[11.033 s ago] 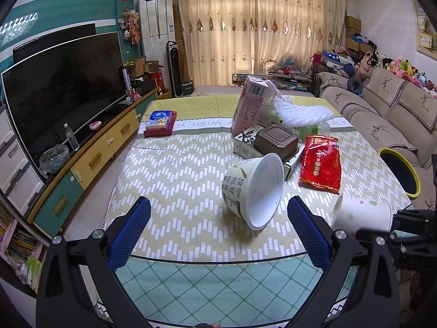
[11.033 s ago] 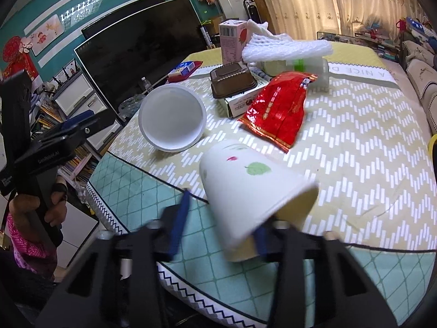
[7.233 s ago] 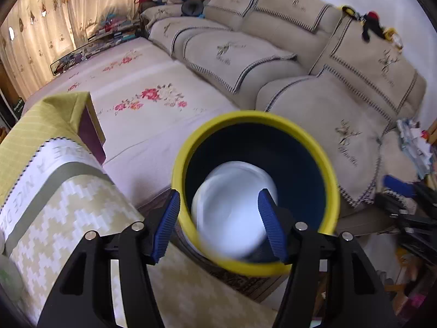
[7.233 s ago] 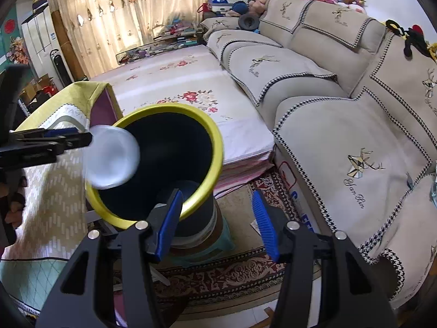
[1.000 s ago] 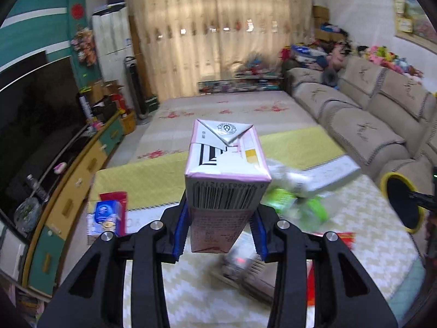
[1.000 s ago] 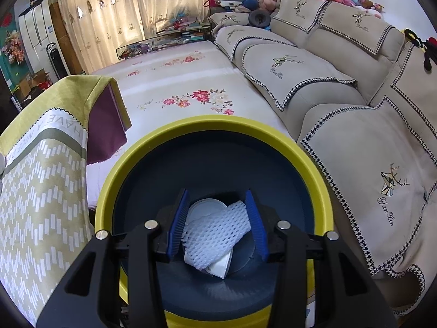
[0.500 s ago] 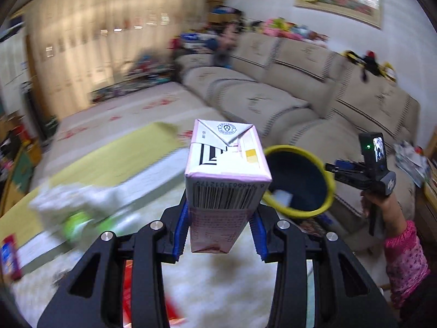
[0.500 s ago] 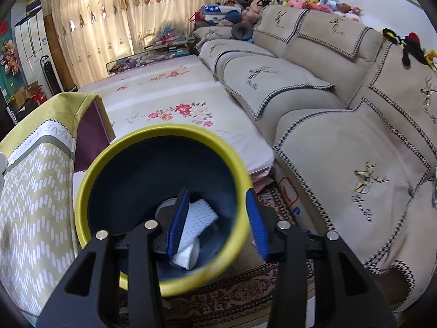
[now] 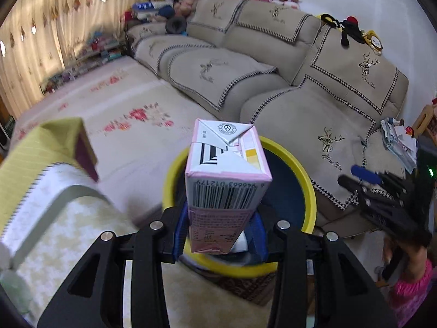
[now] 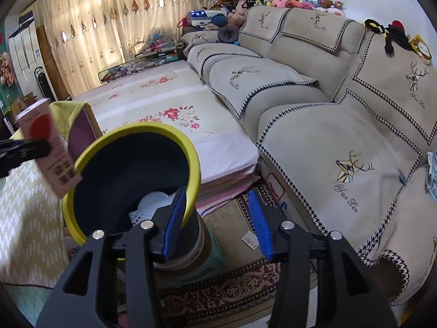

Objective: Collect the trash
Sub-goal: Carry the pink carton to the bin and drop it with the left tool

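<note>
1. My left gripper (image 9: 221,232) is clamped on a pink carton (image 9: 225,180); its blue pads press the carton's two sides low down, and the barcode end faces my camera.
2. The carton stands upright between the fingers, its folded white top pointing away from me.
3. From the left wrist view the carton sits in front of the bin (image 9: 307,188), a dark tub with a yellow rim; I cannot tell whether it is over the opening or just short of it.
4. From the right wrist view the same carton (image 10: 50,147) shows at the left, tilted, its lower corner overlapping the bin's (image 10: 191,161) near rim, with my left gripper's black fingers (image 10: 24,147) across it.
5. My right gripper (image 10: 215,218) is open and holds nothing; its left pad overlaps the bin's rim in the picture, and the right one hangs over the rug (image 10: 226,284).
6. Inside the bin lie a white cup (image 10: 154,201) and white foam netting (image 10: 138,213).
7. The bin stands on a round stool (image 10: 204,259) between the table (image 10: 24,218) with its zigzag cloth and the beige sofa (image 10: 341,147).
8. In the left wrist view my right gripper (image 9: 382,199) is blurred at the right edge, beside the sofa (image 9: 300,114).
</note>
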Motion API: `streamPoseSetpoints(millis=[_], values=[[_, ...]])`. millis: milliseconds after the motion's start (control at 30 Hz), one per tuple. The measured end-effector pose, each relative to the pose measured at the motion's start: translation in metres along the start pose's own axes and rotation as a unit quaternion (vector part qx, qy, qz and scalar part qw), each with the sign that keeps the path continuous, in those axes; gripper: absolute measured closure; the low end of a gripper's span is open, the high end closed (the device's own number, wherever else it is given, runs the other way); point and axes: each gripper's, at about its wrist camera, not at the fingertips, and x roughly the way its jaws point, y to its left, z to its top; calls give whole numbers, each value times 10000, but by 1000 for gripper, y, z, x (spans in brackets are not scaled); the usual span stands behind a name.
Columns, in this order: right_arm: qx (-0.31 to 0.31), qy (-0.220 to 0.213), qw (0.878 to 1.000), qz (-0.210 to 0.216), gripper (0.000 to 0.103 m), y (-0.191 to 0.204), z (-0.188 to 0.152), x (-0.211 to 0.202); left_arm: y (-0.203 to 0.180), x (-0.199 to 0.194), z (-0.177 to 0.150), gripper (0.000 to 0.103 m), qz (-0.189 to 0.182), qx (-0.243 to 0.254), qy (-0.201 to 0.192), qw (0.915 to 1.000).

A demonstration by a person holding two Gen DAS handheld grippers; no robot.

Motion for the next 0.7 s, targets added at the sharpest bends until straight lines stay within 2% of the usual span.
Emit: streamPoseSetpoints(millis=[67, 100, 133, 167, 200, 300, 367, 433, 500, 600, 700], values=[[-28, 58, 10000, -53, 57, -2, -3, 3, -5, 21, 11, 63, 14, -65, 39, 10000], [-41, 91, 9999, -82, 57, -3, -4, 5, -6, 29, 15, 57, 6, -87, 44, 10000], [-36, 117, 9999, -91, 57, -4, -4, 6, -8, 37, 19, 45, 40, -104, 40, 9999], [-20, 125, 9999, -91, 57, -4, -5, 7, -9, 38, 21, 39, 76, -126, 8, 9999], [-11, 117, 9999, -95, 57, -4, -5, 8, -8, 39, 23, 35, 83, -153, -37, 9998], [-39, 77, 9999, -110, 57, -3, -2, 7, -5, 25, 25, 30, 47, -323, -141, 9994], [-88, 61, 9999, -71, 57, 2, 0, 6, 8, -4, 15, 28, 24, -460, -302, 9985], [-196, 27, 9998, -7, 55, 10, 4, 5, 18, -43, 2, 19, 103, -508, -590, 9969], [-353, -1, 9994, 34, 54, 21, 10, 5, 25, -80, -13, 11, 298, -531, -855, 9945], [-548, -58, 9980, 294, 54, 40, 19, 1, 48, -150, -49, 5, 715, -759, -1338, 9855], [-721, -80, 9958, 551, 54, 64, 25, -5, 73, -202, -84, 5, 1169, -1081, -1523, 9754]])
